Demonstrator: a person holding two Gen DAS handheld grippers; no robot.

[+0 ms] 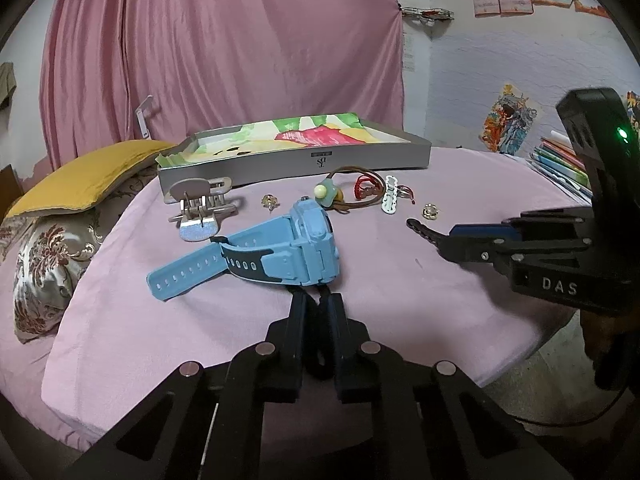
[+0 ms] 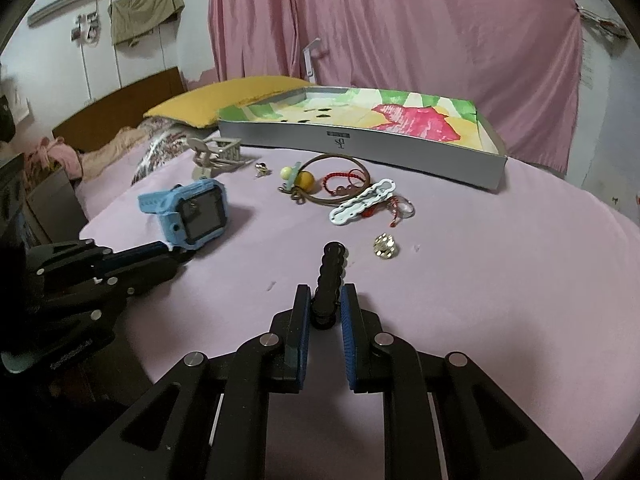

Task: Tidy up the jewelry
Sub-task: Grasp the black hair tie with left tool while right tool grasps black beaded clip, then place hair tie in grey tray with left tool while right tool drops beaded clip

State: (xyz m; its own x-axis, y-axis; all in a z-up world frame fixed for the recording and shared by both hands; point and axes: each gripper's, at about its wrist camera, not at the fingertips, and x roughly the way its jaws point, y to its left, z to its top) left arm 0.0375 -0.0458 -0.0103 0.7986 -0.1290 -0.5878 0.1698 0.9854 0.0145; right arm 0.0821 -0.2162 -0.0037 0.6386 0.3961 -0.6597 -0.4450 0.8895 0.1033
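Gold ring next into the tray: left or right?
Right. The gold ring lies just ahead of the right gripper, though its fingers bracket a black clip. The left gripper is shut on the blue watch.

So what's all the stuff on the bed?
watch: one, blue, left, strap in left gripper
black clip: one, front middle, between right gripper's fingers
white clip: one, middle
claw clip: one, beige, far left
hair tie: one, brown with yellow and green beads, by box
red cord: one, inside hair tie's loop
gold ring: one, right
box: one, grey, colourful lining, back
left gripper: black
right gripper: black
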